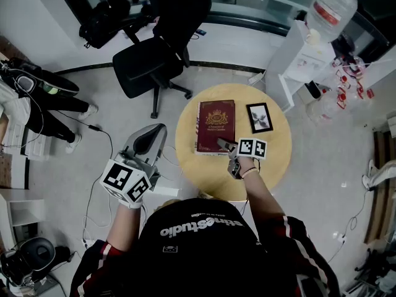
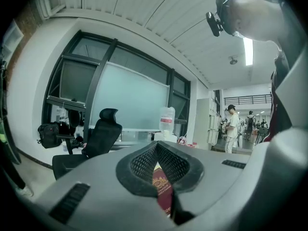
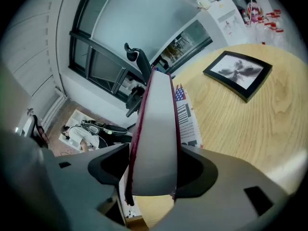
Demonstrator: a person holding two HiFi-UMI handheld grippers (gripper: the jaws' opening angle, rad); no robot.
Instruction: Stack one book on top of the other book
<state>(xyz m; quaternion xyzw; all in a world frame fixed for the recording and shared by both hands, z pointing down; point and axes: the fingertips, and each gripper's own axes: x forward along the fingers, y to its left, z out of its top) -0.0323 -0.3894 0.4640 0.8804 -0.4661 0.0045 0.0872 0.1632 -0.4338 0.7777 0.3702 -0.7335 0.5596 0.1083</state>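
Right gripper [image 1: 224, 145] [image 3: 154, 172]: clamped on the near edge of the red book, close to its right corner; 1 jaw is seen on each cover in the right gripper view.
Red book [image 1: 215, 125] [image 3: 154, 129]: dark red cover with a gold crest, lying on the left half of the round table. The page block is seen edge-on between the right jaws. Whether the gripped edge is raised could not be determined.
Printed cover [image 3: 185, 114]: a flag motif and dark bars are visible just beside and under the red book in the right gripper view. Its full outline is hidden.
Black-bordered item [image 1: 259, 117] [image 3: 238, 74]: flat on the table, right of the red book and apart from it. Book or frame could not be told.
Round table [image 1: 272, 159] [image 3: 240, 129]: light wood top.
Left gripper [image 1: 153, 132] [image 2: 163, 177]: held off the table to the left, jaws together, with nothing held. The red book [image 2: 161, 186] is glimpsed beyond the notch.
Office chair [image 1: 158, 54] [image 2: 98, 138]: black, beyond the table on the left.
Water bottle [image 1: 331, 8] [image 2: 167, 121]: on a white stand, far right.
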